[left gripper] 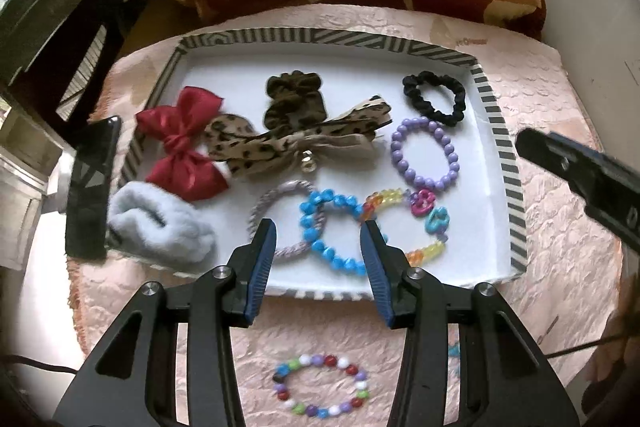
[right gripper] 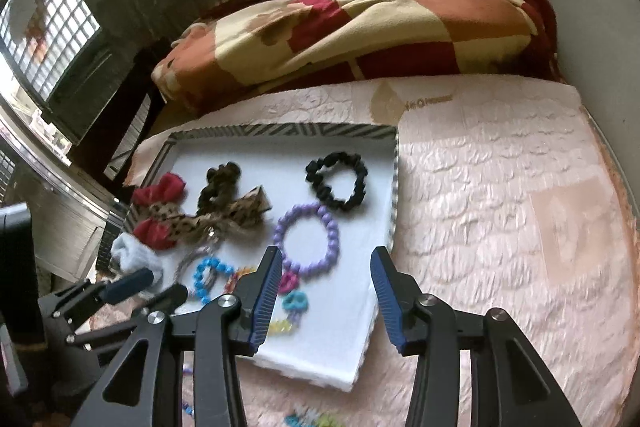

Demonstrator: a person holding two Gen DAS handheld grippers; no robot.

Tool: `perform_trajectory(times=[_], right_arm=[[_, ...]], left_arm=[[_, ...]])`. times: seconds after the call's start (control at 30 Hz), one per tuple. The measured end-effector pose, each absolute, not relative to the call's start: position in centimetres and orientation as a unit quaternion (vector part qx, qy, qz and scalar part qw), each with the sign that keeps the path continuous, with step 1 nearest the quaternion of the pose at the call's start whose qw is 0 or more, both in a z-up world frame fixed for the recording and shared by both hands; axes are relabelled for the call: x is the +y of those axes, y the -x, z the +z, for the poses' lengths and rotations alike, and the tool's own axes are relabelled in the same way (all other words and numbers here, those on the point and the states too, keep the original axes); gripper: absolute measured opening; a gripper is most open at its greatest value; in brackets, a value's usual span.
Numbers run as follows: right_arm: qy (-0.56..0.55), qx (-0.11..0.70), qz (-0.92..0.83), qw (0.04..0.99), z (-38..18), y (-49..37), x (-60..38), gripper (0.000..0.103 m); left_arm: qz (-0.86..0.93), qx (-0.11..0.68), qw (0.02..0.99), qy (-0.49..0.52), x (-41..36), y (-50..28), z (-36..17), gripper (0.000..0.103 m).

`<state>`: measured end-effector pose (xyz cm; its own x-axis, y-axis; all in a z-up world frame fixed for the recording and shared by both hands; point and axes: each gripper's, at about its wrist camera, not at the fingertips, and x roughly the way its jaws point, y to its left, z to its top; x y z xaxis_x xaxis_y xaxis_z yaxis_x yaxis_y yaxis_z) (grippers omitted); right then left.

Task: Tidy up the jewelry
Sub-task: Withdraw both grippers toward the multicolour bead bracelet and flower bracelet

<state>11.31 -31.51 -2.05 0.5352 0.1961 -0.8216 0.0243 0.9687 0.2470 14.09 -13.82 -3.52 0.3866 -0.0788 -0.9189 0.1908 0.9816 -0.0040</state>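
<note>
While you hover over the bed: both tools hang above the tray (left gripper: 496, 131).
Left hand-held gripper (left gripper: 318, 239): jaws apart, empty, over the blue bracelet (left gripper: 332, 227).
Right hand-held gripper (right gripper: 324, 267): jaws apart, empty.
Tray: long axis runs left to right before you, holding scrunchies, bows, bracelets.
Multicolour bracelet (left gripper: 320, 385): flat on the mattress (left gripper: 560, 267), outside the tray's near edge.

Glossy plastic bead bracelet (left gripper: 426, 155), satin bow (left gripper: 182, 143) — quilted mattress (left gripper: 560, 227)
</note>
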Motion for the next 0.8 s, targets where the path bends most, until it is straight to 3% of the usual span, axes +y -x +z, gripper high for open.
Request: perform_trajectory(times=[0.3, 0.43, 0.8], right_arm=[[-0.111, 0.477, 0.049, 0.870, -1.5, -7.4, -28.9, 0.045], [-0.109, 0.472, 0.048, 0.874, -1.2, -5.6, -27.9, 0.054], [-0.101, 0.468, 0.042, 0.877, -0.9, -1.0, -25.6, 0.054]], left_arm=[[-0.072, 0.530, 0.843, -0.056, -11.5, -11.1, -2.3, 0.044], [-0.070, 0.523, 0.848, -0.055, -10.4, -9.7, -1.8, 0.044], [-0.072, 0.507, 0.858, -0.051, -8.1, -5.7, -0.6, 0.045]])
